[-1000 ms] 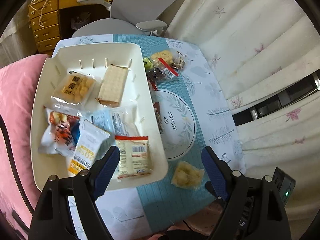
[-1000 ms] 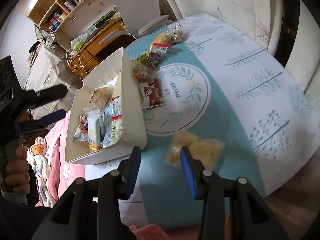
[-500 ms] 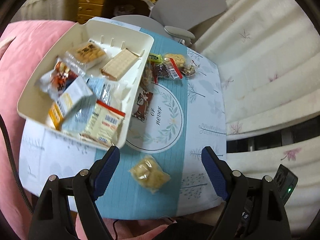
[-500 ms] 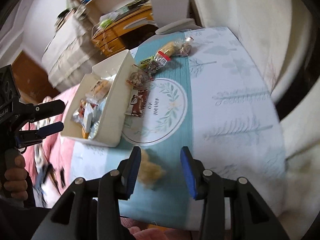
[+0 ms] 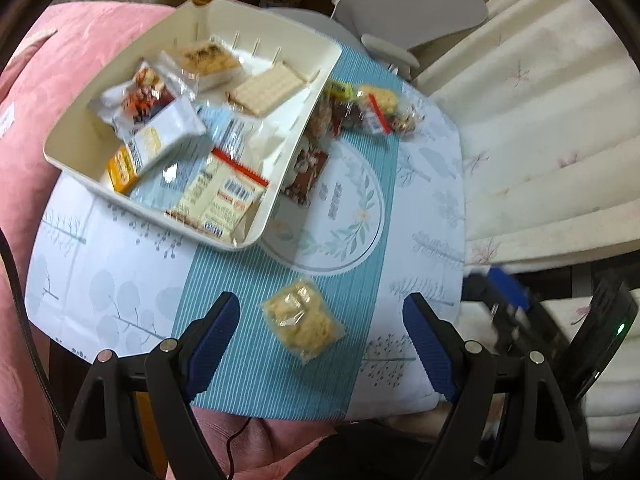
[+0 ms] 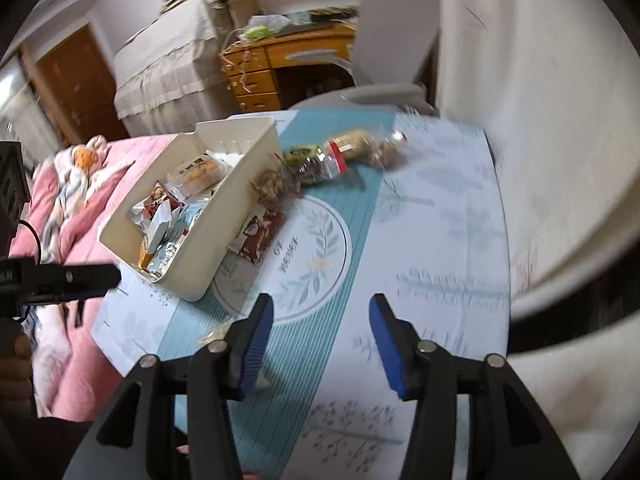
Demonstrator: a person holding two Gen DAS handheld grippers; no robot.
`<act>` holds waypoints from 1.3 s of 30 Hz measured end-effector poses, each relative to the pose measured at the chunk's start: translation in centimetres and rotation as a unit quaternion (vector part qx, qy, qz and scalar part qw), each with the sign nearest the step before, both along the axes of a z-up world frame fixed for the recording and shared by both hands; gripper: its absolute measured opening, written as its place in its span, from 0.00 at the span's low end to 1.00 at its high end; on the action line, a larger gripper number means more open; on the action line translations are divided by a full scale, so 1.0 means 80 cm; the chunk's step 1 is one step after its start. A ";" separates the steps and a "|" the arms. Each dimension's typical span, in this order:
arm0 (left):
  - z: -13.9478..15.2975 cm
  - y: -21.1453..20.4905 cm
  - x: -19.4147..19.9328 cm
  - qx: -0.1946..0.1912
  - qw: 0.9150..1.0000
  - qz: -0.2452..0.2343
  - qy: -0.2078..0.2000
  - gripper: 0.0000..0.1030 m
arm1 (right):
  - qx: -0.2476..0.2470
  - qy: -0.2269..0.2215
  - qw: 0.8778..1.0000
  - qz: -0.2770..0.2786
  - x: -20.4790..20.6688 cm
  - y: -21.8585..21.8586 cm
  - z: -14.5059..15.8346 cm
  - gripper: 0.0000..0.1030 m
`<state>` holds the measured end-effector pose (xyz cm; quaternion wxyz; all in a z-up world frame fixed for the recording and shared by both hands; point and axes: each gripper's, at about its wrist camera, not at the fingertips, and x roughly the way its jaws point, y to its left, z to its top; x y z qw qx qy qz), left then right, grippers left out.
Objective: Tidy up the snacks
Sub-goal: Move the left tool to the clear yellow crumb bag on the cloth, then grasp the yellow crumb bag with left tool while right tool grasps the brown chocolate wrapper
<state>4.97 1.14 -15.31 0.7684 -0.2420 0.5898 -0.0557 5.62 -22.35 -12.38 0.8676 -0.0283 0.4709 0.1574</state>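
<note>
Table surface: a small table under a pale cloth printed with leaves, a teal striped band down its middle and a round wreath motif at the centre
Tray: cream tray upper left in the left wrist view, resting on the table's left part, filled with wrapped snacks
Loose snacks: a clear yellow-crumb packet lies on the teal band at lower centre; a brown packet touches the tray's right wall; a cluster of small packets sits at the table's far end
Left gripper: jaws spread wide, nothing pinched, the crumb packet lying on the cloth below the gap
Right gripper: jaws opening, only cloth between them, the crumb packet beside the left finger
Room: pink bedding at left, cream curtain at right, grey chair and wooden desk at top
</note>
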 end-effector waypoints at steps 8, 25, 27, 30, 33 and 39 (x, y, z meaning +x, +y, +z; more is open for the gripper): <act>-0.057 -0.016 -0.009 0.006 0.997 0.043 0.067 0.80 | -0.016 -0.035 0.997 0.072 0.045 0.030 -0.026 0.59; -0.157 -0.072 0.012 0.012 0.967 0.172 0.185 0.80 | -0.004 -0.058 0.959 0.277 0.140 0.092 -0.110 0.60; -0.166 -0.073 0.012 0.019 0.962 0.181 0.201 0.80 | 0.003 -0.053 0.957 0.284 0.145 0.101 -0.120 0.60; -0.178 -0.074 0.012 0.022 0.956 0.191 0.220 0.80 | 0.009 -0.040 0.954 0.296 0.151 0.117 -0.135 0.60; -0.188 -0.075 0.009 0.020 0.951 0.200 0.235 0.72 | 0.009 -0.033 0.952 0.304 0.153 0.132 -0.150 0.60; -0.192 -0.075 0.012 0.026 0.950 0.205 0.234 0.59 | -0.007 -0.034 0.951 0.307 0.154 0.156 -0.170 0.60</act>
